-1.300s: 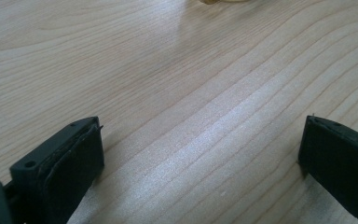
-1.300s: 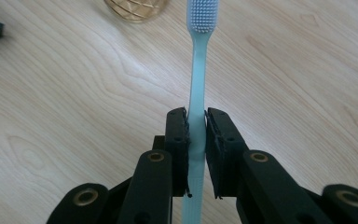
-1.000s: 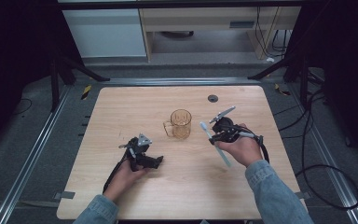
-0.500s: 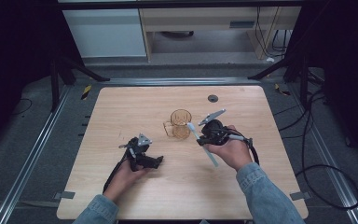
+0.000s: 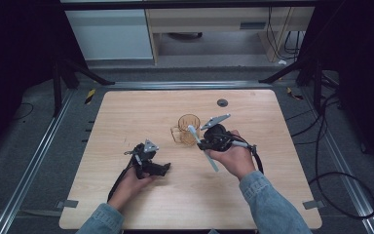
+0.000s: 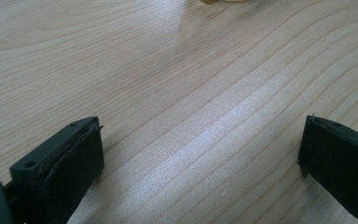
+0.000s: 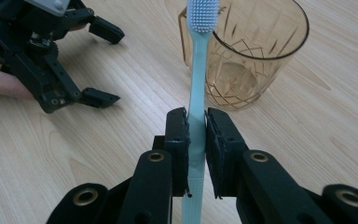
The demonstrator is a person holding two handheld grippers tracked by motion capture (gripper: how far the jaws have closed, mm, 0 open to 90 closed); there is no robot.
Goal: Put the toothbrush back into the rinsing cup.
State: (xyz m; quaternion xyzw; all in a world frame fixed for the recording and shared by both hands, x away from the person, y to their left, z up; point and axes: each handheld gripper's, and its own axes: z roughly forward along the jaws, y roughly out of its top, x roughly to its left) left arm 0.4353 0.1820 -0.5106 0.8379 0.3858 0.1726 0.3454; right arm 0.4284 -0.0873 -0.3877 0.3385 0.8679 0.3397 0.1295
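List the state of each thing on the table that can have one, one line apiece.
Light blue plastic toothbrush: clamped by its handle, bristle head raised near the cup's rim, not yet inside.
Amber faceted glass cup with a handle: upright on the table, nothing in it.
Right hand-held gripper: shut on the toothbrush.
Left hand-held gripper: open, nothing between its jaws, low over the wooden table.

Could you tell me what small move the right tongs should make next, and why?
Probably carry the toothbrush on over the cup rim. The right tongs are shut on its handle, and its bristles sit beside the cup, not yet over its opening.
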